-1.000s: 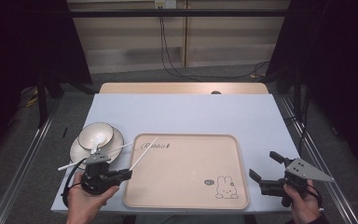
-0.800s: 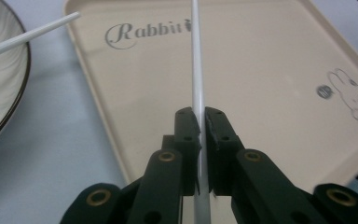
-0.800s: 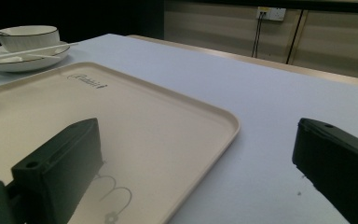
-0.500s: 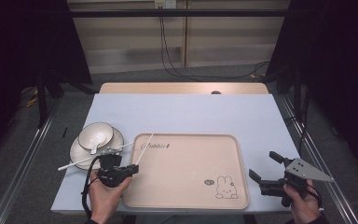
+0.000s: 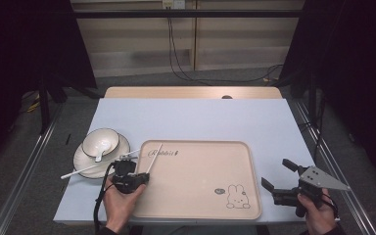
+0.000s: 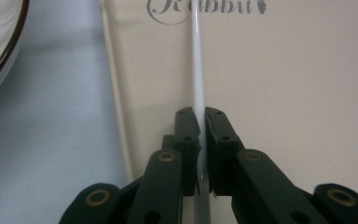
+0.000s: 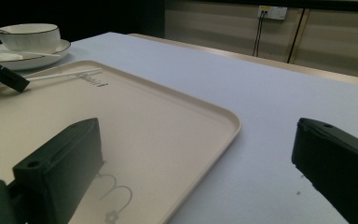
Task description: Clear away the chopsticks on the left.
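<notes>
Forward and rightward goes the left gripper (image 5: 133,166) since a second ago, now at the tray's (image 5: 196,215) left edge, low in the frame, jaws clamped on a white chopstick (image 6: 198,70) that runs up over the tray toward its lettering. At lower right, the right gripper (image 5: 278,175) sits with jaws spread, holding nothing. Farther up left, a second chopstick (image 5: 81,170) lies across the plate (image 5: 84,164) under the bowl (image 5: 100,142).

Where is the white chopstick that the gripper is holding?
In the high view the white chopstick lies over the tray's left edge, pinched by the left gripper, right of the bowl.
</notes>
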